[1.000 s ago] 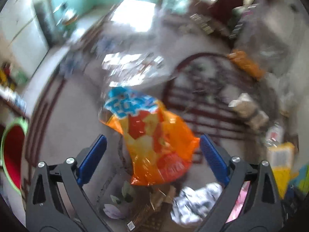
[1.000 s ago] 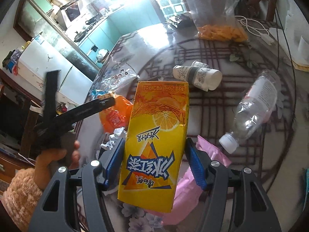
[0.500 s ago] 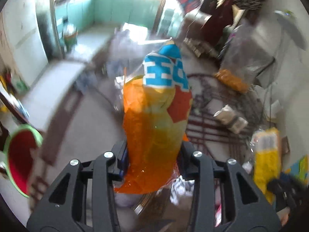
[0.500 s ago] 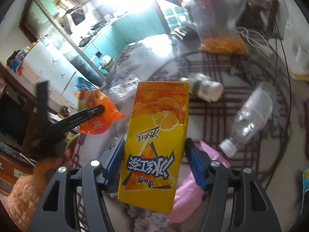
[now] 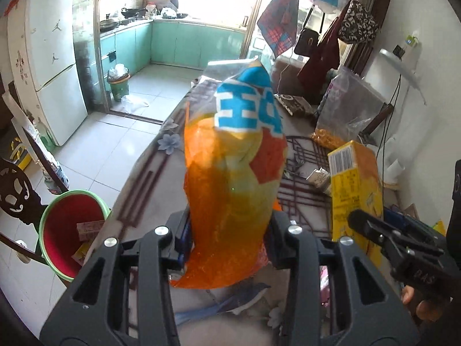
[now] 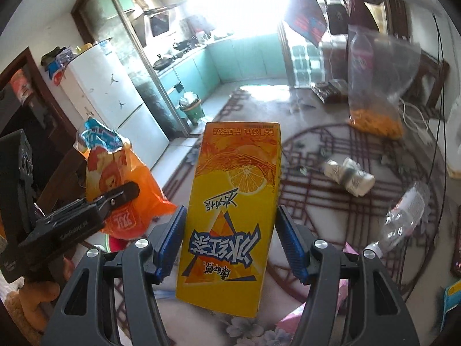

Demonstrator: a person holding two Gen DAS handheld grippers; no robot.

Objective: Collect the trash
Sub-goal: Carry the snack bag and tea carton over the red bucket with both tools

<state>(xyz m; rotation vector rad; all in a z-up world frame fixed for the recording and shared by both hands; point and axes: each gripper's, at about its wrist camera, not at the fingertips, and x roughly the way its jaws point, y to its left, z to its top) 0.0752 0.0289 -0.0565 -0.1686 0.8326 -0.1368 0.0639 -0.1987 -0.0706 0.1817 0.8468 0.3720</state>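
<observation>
Both grippers loaded, lifted off the table (image 6: pixel 322 201), likely headed for the bin (image 5: pixel 72 230).

Left gripper (image 5: pixel 230 239) has just been closing and now pinches the low end of a crinkled orange snack bag (image 5: pixel 233 178) with a blue top, held upright. Right gripper (image 6: pixel 230 245), jaws about half apart, clamps a yellow juice carton (image 6: pixel 230 216) by its sides, clear of the table. The red bin with a green rim sits on the floor, near left. A bottle (image 6: pixel 403 219) and cups (image 6: pixel 348 176) remain on the table, right.

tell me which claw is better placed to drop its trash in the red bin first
Left. The left claw is shut on the orange snack bag, and the red bin sits just below and left of it. The right claw, holding the yellow juice carton, is on the far side.
</observation>
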